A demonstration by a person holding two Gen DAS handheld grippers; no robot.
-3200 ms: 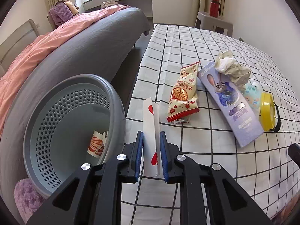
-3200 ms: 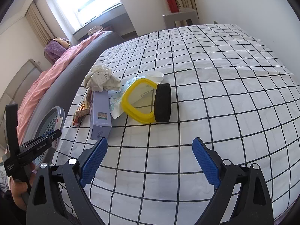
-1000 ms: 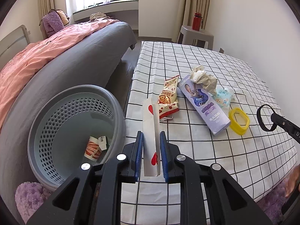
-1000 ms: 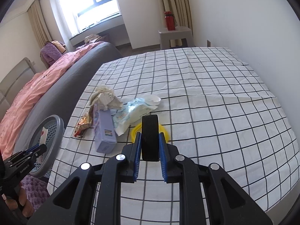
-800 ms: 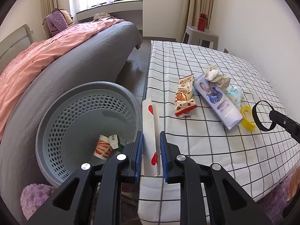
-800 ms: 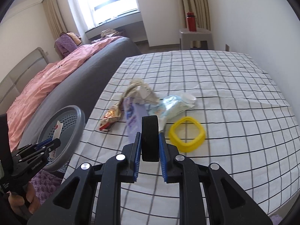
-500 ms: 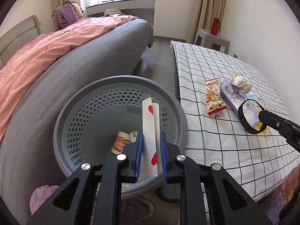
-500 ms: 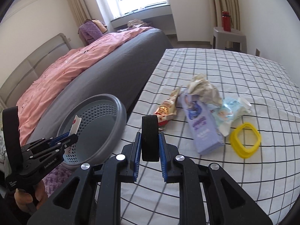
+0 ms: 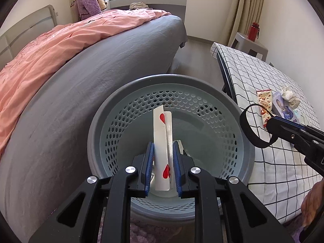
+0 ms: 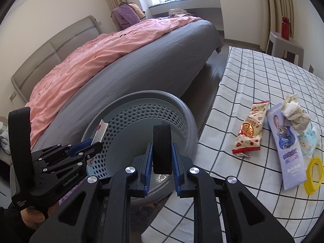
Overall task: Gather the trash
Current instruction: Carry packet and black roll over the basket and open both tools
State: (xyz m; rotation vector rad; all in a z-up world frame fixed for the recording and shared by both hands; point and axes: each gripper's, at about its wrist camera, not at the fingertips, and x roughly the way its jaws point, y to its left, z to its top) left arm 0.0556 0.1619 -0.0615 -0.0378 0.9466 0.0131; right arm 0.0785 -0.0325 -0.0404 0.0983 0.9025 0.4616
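My left gripper is shut on a flattened white paper cup with red hearts and holds it above the open grey perforated basket. It also shows in the right wrist view. My right gripper is shut on a black ring, held over the basket's right side. The ring also shows in the left wrist view. On the checked table lie a red snack wrapper, a purple rabbit box, crumpled paper, a wipes pack and a yellow ring.
A bed with a grey cover and pink duvet curves close along the basket's left. A stool with a red bottle stands behind the table. A purple fuzzy thing lies on the floor under the basket.
Both grippers have swung left from the table to above the basket, each keeping its grip. The basket now fills the middle of the left wrist view.
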